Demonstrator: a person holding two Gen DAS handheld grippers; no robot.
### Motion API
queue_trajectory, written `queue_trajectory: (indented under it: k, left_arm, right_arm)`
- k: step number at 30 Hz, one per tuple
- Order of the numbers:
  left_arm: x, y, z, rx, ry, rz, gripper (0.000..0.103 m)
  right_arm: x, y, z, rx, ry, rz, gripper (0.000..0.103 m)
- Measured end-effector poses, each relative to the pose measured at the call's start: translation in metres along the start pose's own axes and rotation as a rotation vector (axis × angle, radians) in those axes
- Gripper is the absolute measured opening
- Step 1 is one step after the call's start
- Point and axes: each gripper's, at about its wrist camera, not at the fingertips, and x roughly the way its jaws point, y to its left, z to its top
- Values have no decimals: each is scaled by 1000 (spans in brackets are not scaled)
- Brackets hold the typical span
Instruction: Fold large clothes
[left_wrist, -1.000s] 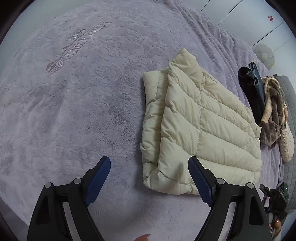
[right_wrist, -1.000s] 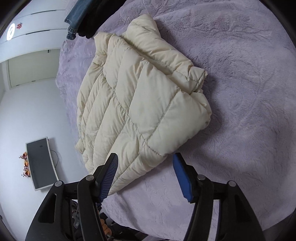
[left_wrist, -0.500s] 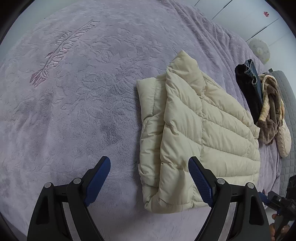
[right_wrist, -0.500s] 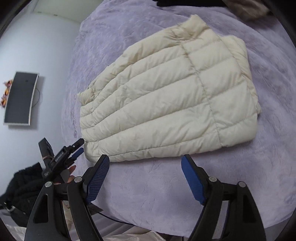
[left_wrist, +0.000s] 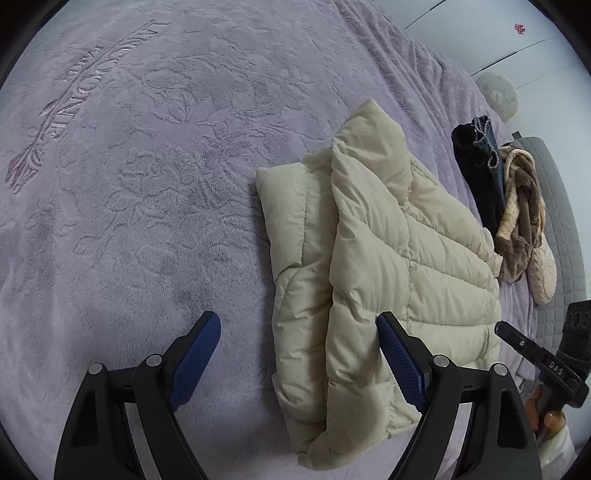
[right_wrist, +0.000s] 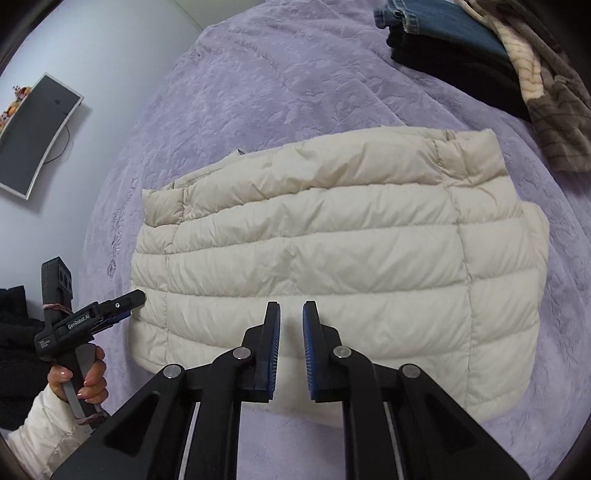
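A cream quilted puffer jacket (left_wrist: 388, 266) lies folded on the lilac bed cover (left_wrist: 147, 184). My left gripper (left_wrist: 297, 319) hovers open over the jacket's near left edge, its right finger above the quilting and its left finger above bare cover. In the right wrist view the jacket (right_wrist: 332, 258) stretches crosswise. My right gripper (right_wrist: 291, 306) hangs above its near long edge, jaws closing to a narrow slit with nothing between them. The left gripper (right_wrist: 129, 304) shows there too, held in a hand (right_wrist: 85, 376) at the jacket's left end.
A pile of other clothes lies past the jacket: dark jeans (right_wrist: 443, 29) and a brown and cream striped garment (right_wrist: 554, 92). A flat screen (right_wrist: 37, 129) hangs on the wall beyond the bed's edge. A grey quilted headboard (left_wrist: 561, 221) borders the bed.
My right gripper's jaws have gone from wide apart to nearly together, and it has swung round so the jacket lies crosswise. The left gripper has drifted nearer the jacket's near edge.
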Motion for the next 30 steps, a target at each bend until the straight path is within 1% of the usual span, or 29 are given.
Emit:
queue_trajectory:
  k: [3,5,8,10,13,16,22,23,24,25,27,30]
  left_arm:
    - [10,10,9,10,42,-104,87]
    - [21,16,12,9,74,-154,87]
    - [32,22,15,-2,89,-206,87]
    - [36,23,17,-10,85,-233,87]
    - [43,17,19,1,90,-258,87]
    - [52,4,22,35,113,-269,87]
    - [68,-28,21,105,146,-270,86]
    - [69,-34,19,118,148,-267,79]
    - [70,-40,18,129,153,-265,65]
    - [71,-43,17,136,158,-262,59]
    - [67,-51,14,151,151,-254,37]
    - [55,-66,14,162,137,-255,26]
  right_arm:
    - [15,2,8,-45,-4,-5,14]
    - [28,0,11,-61,5,-17,14]
    - [51,-9,12,-56,36,-22,14]
    - [64,-14,11,-43,52,-14,13]
    - [81,-24,9,-2,65,11,11]
    - [92,-32,6,40,64,42,10]
    - [103,-38,2,29,59,65,10]
    - [104,-41,2,28,58,69,9]
    - [105,-42,2,28,57,73,9]
    - [106,-43,2,29,54,77,9]
    - [105,-48,-3,29,45,86,9]
    - [106,-52,-6,34,35,100,9]
